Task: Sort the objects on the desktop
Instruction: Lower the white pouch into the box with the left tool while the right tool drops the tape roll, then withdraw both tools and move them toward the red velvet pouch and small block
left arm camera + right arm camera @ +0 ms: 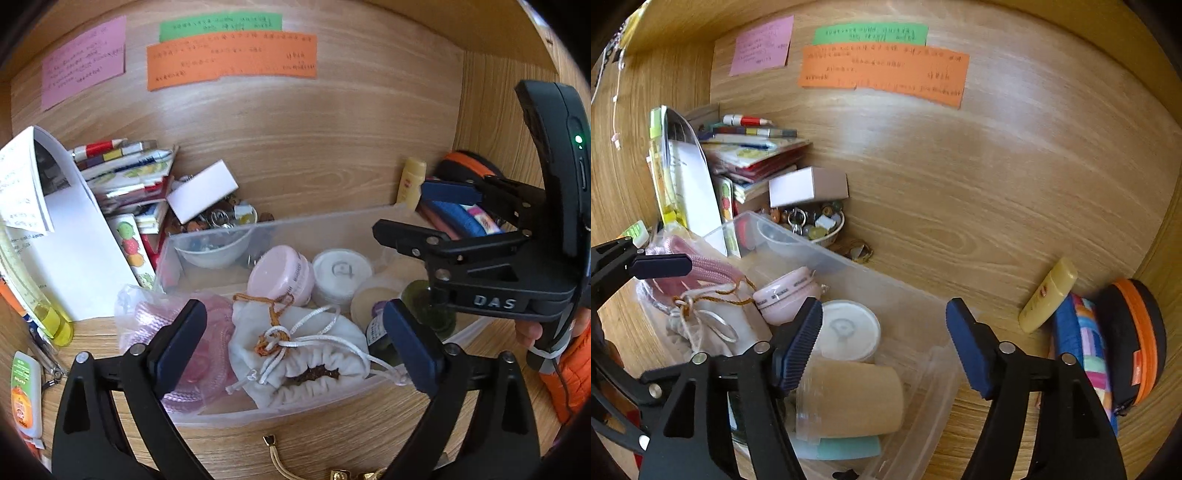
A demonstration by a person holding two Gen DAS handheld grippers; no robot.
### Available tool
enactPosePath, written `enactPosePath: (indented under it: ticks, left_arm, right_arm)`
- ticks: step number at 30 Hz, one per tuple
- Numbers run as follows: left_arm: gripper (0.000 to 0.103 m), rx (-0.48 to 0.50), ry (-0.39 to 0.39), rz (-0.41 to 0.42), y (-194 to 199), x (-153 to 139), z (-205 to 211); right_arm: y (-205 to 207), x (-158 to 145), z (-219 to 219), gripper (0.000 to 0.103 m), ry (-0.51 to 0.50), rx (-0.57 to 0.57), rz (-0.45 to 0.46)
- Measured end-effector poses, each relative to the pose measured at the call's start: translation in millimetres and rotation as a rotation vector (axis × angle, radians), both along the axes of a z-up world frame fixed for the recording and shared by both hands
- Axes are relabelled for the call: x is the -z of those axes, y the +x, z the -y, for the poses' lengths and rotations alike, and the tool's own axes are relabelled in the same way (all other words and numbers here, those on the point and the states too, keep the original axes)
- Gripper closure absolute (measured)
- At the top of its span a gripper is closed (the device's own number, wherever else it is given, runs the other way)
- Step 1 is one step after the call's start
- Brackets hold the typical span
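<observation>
With both sets of jaws spread and empty over clear bin [280, 229] on bench: left gripper [295, 343] above white drawstring pouch [306, 350], right gripper [884, 347] above tan jar [849, 398]. Risk: snagging loose cords, dragging pouch out. Legible: "DAS" on right gripper; notes unreadable.

Two handheld grippers of matte black plastic. The left gripper [293, 341] carries angular black arms with triangular cut-outs, silver round-headed screws at the joints and dark blue pads [412, 347] on its fingers. The right gripper [882, 345] is built alike, its blue pads [798, 347] finely ribbed. Seen from the left camera, its body bears raised letters "DAS" and its curved black handle shows a small green light. A puffy orange sleeve [570, 373] covers the person's arm.
</observation>
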State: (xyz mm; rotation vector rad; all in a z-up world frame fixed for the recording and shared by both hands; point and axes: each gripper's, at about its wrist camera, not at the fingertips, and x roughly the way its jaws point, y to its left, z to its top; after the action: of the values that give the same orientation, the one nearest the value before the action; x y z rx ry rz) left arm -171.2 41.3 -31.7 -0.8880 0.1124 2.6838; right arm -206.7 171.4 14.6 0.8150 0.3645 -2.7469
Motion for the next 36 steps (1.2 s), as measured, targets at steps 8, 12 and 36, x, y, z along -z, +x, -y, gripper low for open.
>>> enactPosePath:
  ticks: [8, 12, 36]
  left_arm:
    - [0.005, -0.023, 0.036, -0.027, 2, -10, 11]
    - [0.004, -0.014, 0.084, -0.051, 8, -20, 18]
    - [0.0, -0.133, 0.173, -0.092, 108, -39, 54]
  right_arm:
    - [10, -23, -6, 0.025, -0.026, 0.013, -0.03]
    - [19, -32, -10, 0.024, -0.028, 0.029, -0.033]
    - [149, 19, -11, 0.008, -0.065, 0.045, 0.021]
